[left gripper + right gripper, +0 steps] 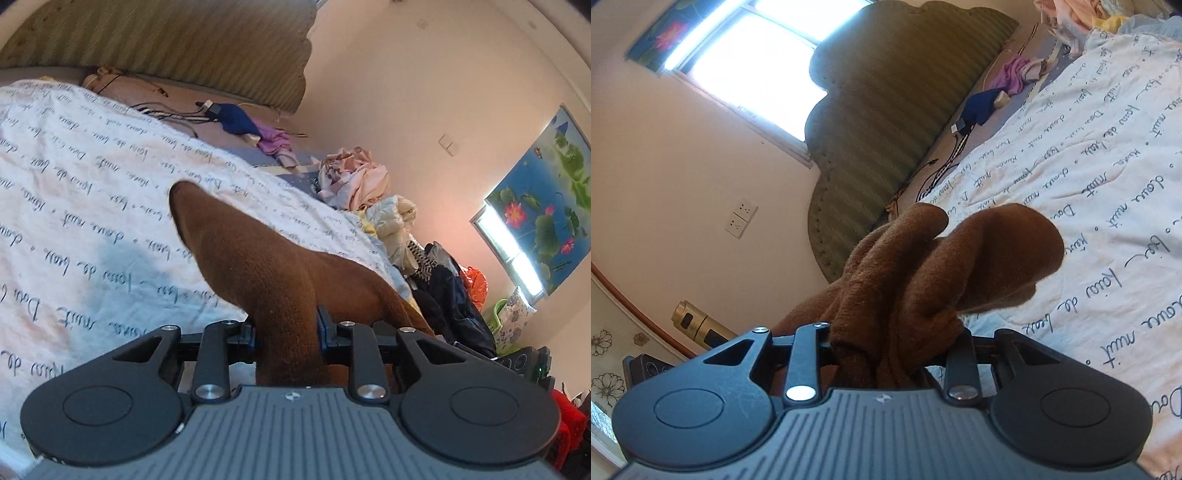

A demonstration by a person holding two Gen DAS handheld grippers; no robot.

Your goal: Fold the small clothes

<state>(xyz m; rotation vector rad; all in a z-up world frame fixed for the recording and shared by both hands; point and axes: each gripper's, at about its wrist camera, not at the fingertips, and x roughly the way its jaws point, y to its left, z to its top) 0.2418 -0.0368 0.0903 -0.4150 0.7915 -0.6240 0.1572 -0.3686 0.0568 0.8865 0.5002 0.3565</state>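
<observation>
Brown fuzzy sock [258, 266] bunched, clamped both ends.

The left gripper [286, 332] has a black frame with two round, flat black discs at its sides, each with a shallow circle pressed in. Between them lies a grey ribbed plate with a small white logo near its front edge. Black link bars run forward, fixed with shiny silver screws, and triangular openings are cut in the side arms. Its fingers [322, 322] carry blue parts. The right gripper [897, 339] has the same build: black discs, grey ribbed plate, white logo, silver screws, with light scratches on the left disc.
</observation>
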